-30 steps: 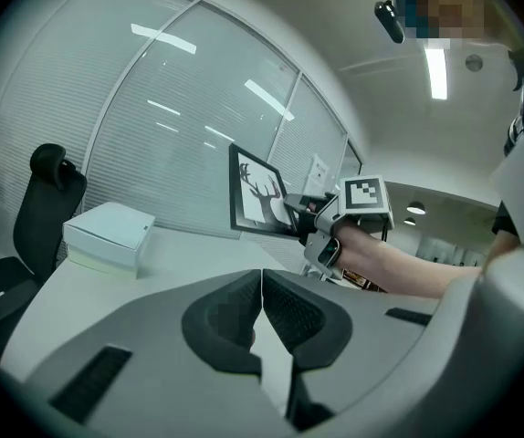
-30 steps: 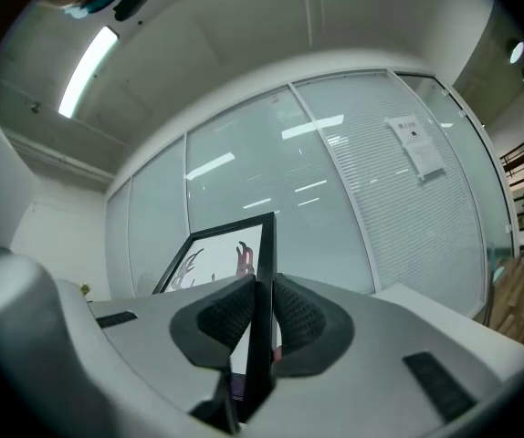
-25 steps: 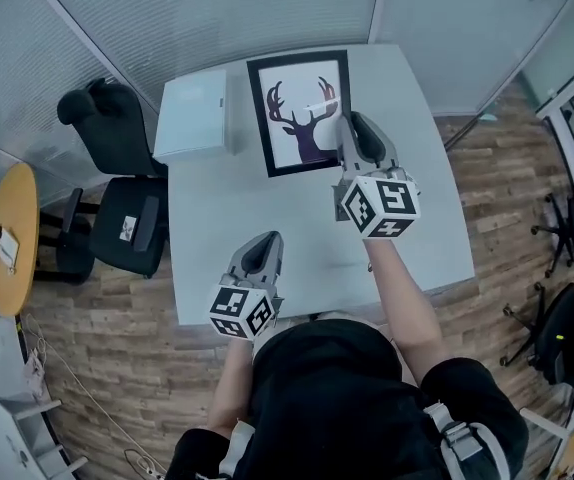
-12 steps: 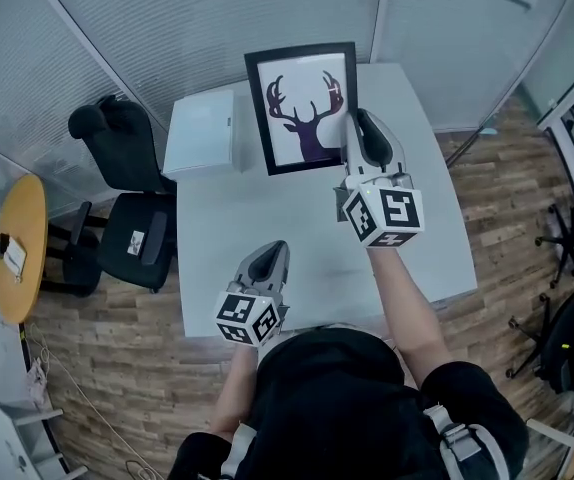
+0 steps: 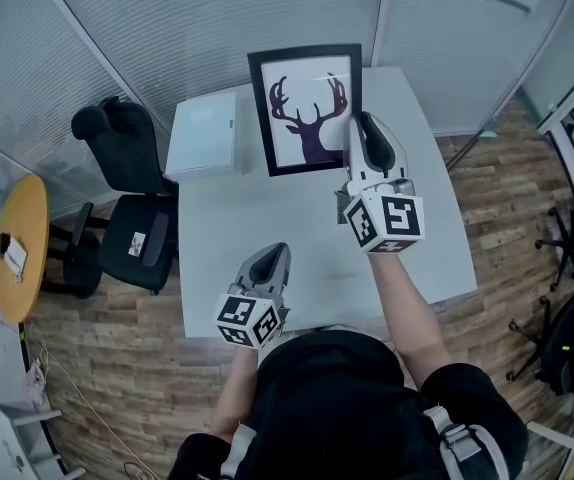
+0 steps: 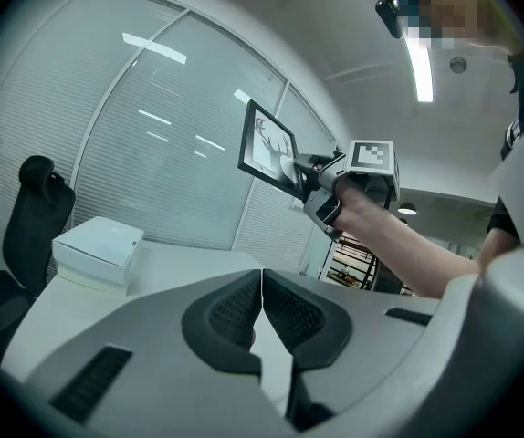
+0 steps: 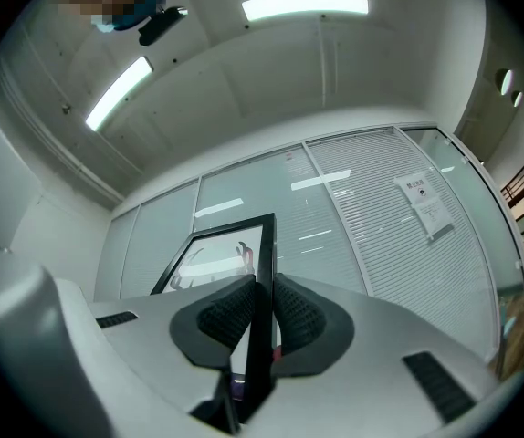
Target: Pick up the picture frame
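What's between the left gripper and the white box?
Only bare table lies between the left gripper and the box, in the head view.

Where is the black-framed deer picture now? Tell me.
Head view, upper centre: the black-framed deer picture hangs above the grey table, right edge clamped in the right gripper, white box at its left.

Picture frame is now off the table; a second ago it lay flat there. Right gripper, clamped on the frame's right edge, is higher and tipped nose-up. Frame's top edge now overlaps the blinds behind the table.
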Demonstrator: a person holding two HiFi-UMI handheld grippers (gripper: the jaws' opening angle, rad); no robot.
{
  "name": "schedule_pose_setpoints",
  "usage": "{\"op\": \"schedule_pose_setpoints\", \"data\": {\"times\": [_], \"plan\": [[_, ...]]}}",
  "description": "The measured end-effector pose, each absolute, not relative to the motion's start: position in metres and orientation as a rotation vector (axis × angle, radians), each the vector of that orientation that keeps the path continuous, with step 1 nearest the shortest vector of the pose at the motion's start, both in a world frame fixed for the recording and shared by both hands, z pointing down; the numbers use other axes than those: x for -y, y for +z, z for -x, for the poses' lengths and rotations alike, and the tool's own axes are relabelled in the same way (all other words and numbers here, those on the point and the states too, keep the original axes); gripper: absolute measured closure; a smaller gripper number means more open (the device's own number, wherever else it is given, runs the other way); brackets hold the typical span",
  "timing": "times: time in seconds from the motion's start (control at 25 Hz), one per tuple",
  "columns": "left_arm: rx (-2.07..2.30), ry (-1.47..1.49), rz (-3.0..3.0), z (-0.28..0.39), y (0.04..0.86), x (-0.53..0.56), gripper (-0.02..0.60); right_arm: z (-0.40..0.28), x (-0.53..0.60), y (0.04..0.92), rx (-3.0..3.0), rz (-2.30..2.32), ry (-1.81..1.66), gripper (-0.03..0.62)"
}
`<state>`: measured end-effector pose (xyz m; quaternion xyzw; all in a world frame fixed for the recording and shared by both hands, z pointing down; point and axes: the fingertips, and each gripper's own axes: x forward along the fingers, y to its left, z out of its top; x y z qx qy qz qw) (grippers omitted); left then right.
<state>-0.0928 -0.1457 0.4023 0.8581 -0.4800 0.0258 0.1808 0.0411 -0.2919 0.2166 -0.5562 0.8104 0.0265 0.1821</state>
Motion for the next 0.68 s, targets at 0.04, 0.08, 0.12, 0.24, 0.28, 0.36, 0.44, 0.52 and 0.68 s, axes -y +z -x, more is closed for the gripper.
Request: {"op": "schedule_pose_setpoints", "data": {"times": [0.04, 0.08, 0.12, 0.24, 0.28, 0.36, 0.44, 0.52, 0.68], "plan": [[1.355, 0.072, -2.424, 0.092, 0.401, 0.146, 0.557, -0.041, 0.292, 0.217, -2.29, 1.569, 0.076, 0.516], [1.354, 0.071, -2.423, 0.091, 0.4, 0.146, 0.557, -0.041, 0.291, 0.217, -2.293, 1.569, 0.077, 0.516], [1.353, 0.069, -2.423, 0.09, 0.399, 0.147, 0.557, -0.041, 0.291, 0.218, -2.298, 1.569, 0.078, 0.516], [1.353, 0.063, -2.424, 0.088, 0.396, 0.151, 0.557, -0.04, 0.293, 0.22, -2.304, 1.572, 0.077, 0.516], [1.352, 0.062, -2.426, 0.088, 0.395, 0.152, 0.557, -0.04, 0.293, 0.221, -2.304, 1.575, 0.078, 0.514], [1.352, 0.061, -2.429, 0.086, 0.393, 0.155, 0.557, -0.04, 0.294, 0.223, -2.307, 1.577, 0.078, 0.516], [1.35, 0.06, -2.431, 0.084, 0.39, 0.157, 0.557, -0.041, 0.295, 0.224, -2.312, 1.578, 0.075, 0.514], [1.348, 0.057, -2.433, 0.082, 0.388, 0.159, 0.557, -0.041, 0.297, 0.226, -2.317, 1.579, 0.074, 0.516], [1.338, 0.046, -2.436, 0.079, 0.384, 0.166, 0.557, -0.04, 0.302, 0.229, -2.325, 1.584, 0.069, 0.516]]}}
